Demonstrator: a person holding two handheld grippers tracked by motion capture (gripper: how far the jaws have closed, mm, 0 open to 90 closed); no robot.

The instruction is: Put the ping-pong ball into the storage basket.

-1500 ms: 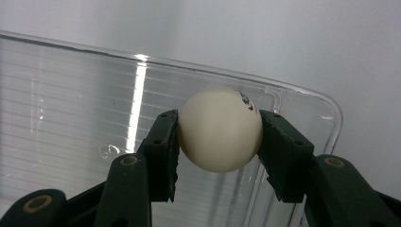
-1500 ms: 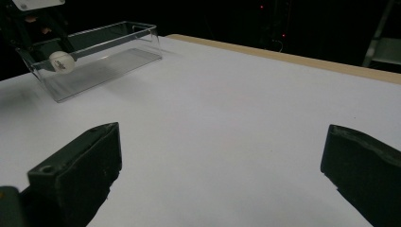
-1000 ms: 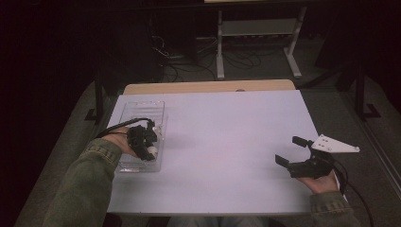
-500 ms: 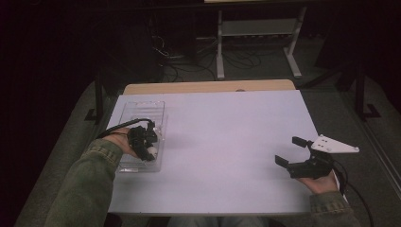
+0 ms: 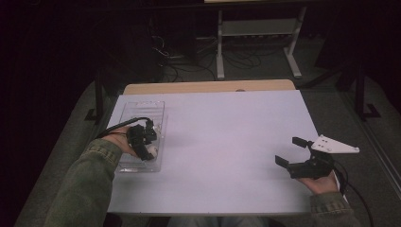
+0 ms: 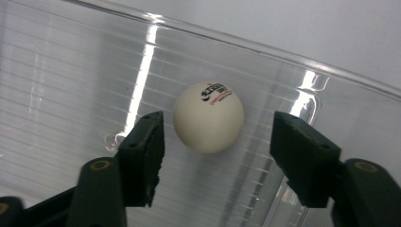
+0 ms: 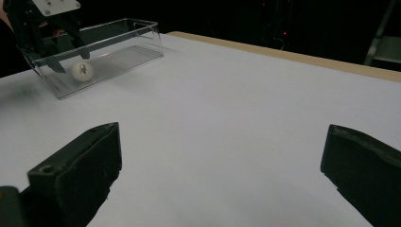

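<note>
Left hand-held gripper hung over the clear plastic tray at the left edge of the white worktop; its jaws had just been opening and stood apart on either side of a white ping-pong ball, pads clear of it. That ball lay on the tray's ribbed floor, toward its near end. Far off at the near right, the right hand-held gripper hovered with its jaws spread wide, nothing between them.

White ball lies between the tool's just-opened jaws.
</note>
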